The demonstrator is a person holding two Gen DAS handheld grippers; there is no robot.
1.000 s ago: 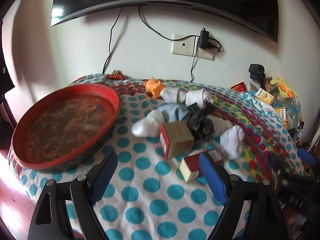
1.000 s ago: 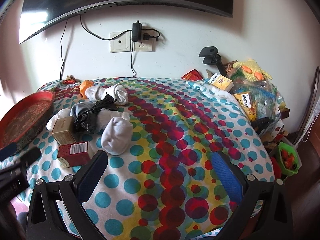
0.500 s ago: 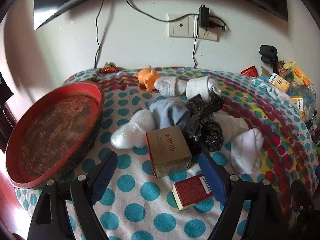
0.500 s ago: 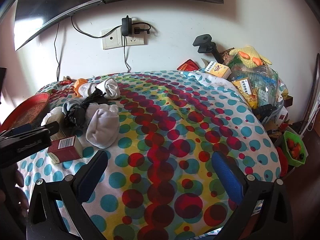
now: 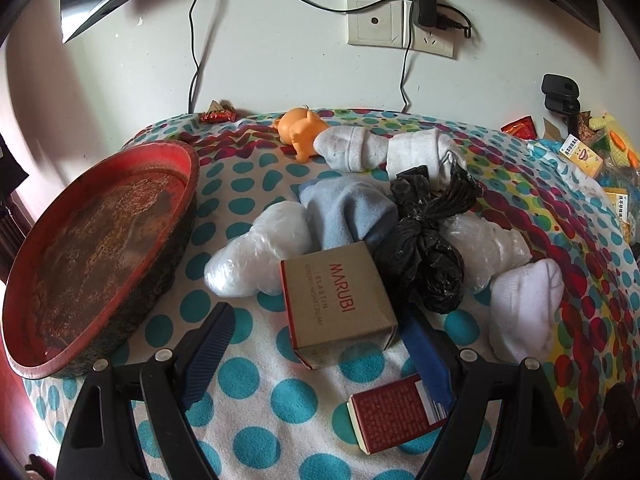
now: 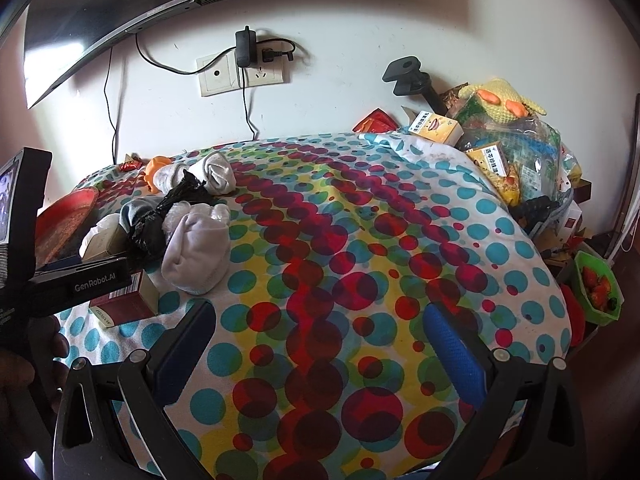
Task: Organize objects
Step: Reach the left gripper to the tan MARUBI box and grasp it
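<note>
Tan MARUBI box (image 5: 338, 304) lies between spread jaws of left gripper (image 5: 316, 344), untouched, on polka-dot tablecloth (image 5: 248, 380) beside red tray (image 5: 96, 240); red edges. Right gripper (image 6: 320, 344) wide, empty.

Red tray (image 5: 100, 240) cut off left.

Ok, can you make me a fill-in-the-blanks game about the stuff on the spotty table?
1. The word printed on the tan box is ____.
2. The round tray beside the pile has a rim coloured ____.
3. The knotted plastic bag behind the tan box is coloured ____.
4. The left gripper has its jaws ____ around the tan box.

Missing words: MARUBI, red, black, open
</note>
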